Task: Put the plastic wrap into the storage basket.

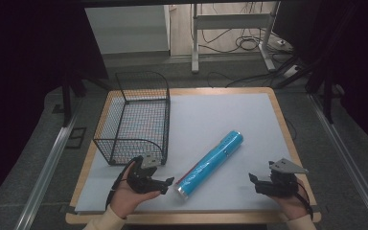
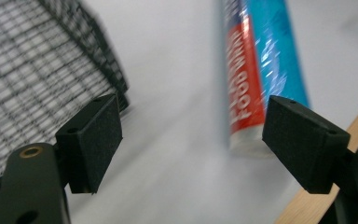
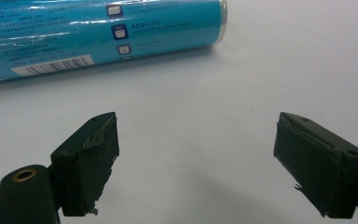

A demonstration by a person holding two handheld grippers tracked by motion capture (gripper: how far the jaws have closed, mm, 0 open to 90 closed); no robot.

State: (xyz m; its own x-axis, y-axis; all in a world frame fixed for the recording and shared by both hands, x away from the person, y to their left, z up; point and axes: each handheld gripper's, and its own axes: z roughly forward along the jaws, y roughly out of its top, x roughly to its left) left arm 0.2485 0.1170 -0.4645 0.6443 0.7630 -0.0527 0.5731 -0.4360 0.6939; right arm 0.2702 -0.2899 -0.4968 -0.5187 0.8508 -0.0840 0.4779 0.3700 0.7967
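A long blue tube of food wrap [image 1: 211, 164] lies slantwise on the white mat, its near end with a red band and a silver rim. My left gripper [image 1: 166, 185] hovers just left of that near end, open, with nothing between its pads. In the left gripper view, blurred, the tube [image 2: 261, 60] stands ahead and to the right of the jaws' gap [image 2: 191, 144]. My right gripper [image 1: 255, 183] sits low at the mat's front right, open and empty, apart from the tube. Its own view has the tube [image 3: 98, 28] lying across the top, beyond the open jaws [image 3: 196, 140].
A black wire basket [image 1: 129, 149] stands empty at the mat's left, just beyond the left gripper; it also appears in the left gripper view [image 2: 28, 84]. The white mat [image 1: 220, 115] covers a wooden table whose front edge [image 1: 196, 218] runs close under both hands.
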